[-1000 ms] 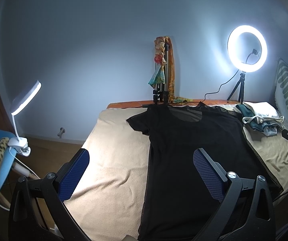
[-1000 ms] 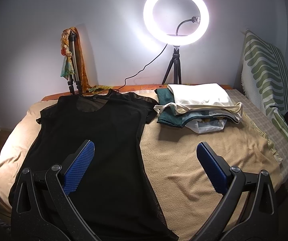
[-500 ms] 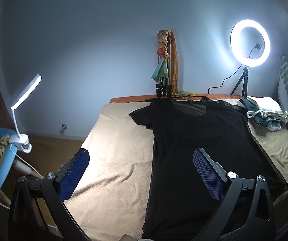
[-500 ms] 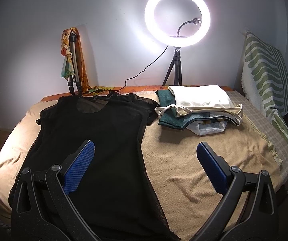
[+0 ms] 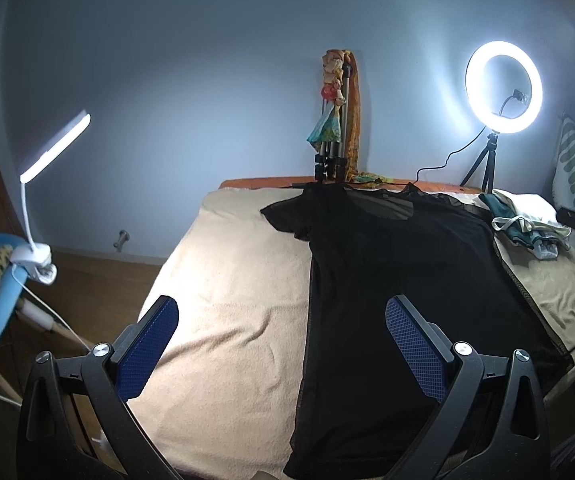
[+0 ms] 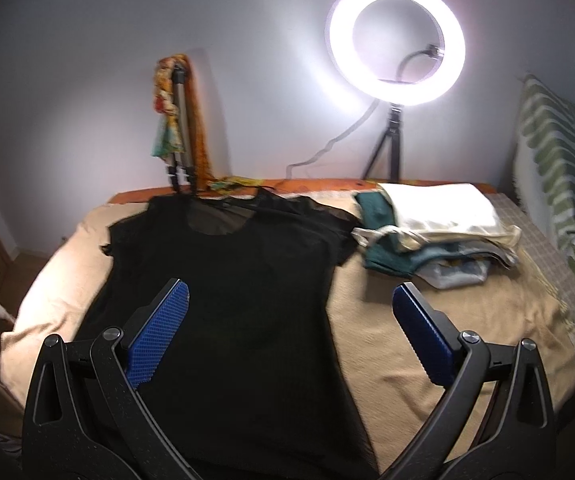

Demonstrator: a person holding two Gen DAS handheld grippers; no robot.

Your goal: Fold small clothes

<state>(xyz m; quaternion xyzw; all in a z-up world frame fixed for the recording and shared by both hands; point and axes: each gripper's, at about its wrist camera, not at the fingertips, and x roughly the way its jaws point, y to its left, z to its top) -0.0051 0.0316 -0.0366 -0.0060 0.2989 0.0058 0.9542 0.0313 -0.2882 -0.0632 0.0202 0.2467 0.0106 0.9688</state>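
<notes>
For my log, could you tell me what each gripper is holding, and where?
Nothing: left gripper and right gripper are open above the flat black top.

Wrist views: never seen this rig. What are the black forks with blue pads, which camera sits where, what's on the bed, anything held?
Each picture comes from a fisheye camera on a handheld two-finger gripper, looking along its fingers. The forks are the left gripper and the right gripper; both are open and hold nothing. On the tan bedspread a black T-shirt lies flat, not yet folded. Beside it, toward the right, is a stack of folded clothes. Behind the bed stand a lit ring light and a tripod draped with scarves.
</notes>
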